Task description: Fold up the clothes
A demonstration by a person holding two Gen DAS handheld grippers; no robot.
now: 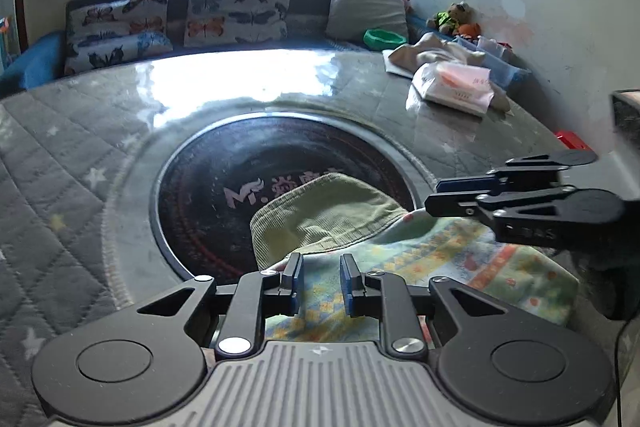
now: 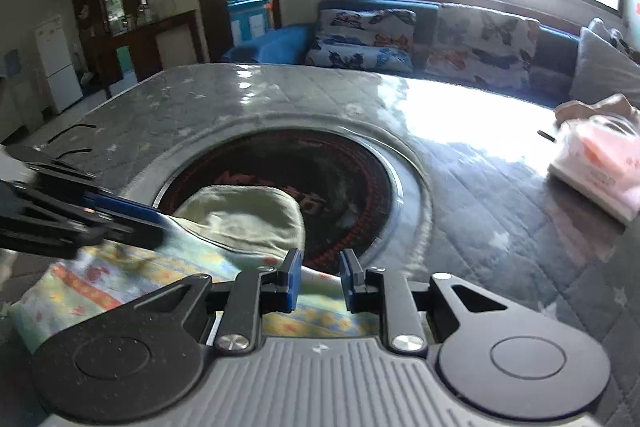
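A small garment lies at the near edge of the table, half over the black round hotplate (image 1: 240,187). It has an olive-green corduroy part (image 1: 320,219) (image 2: 244,219) and a pastel patterned part (image 1: 460,259) (image 2: 100,279). My left gripper (image 1: 321,281) is open, its jaws apart just above the patterned cloth. My right gripper (image 2: 320,281) is open over the garment's near edge, holding nothing. The right gripper also shows in the left wrist view (image 1: 436,197), over the garment's right side. The left gripper shows blurred in the right wrist view (image 2: 132,223).
The table (image 1: 80,167) has a grey quilted cover under shiny plastic. A tissue pack (image 1: 456,87) (image 2: 596,159), beige cloth (image 1: 432,53) and a green bowl (image 1: 384,39) sit at the far right. A sofa with butterfly cushions (image 1: 240,9) runs behind. A wall is at the right.
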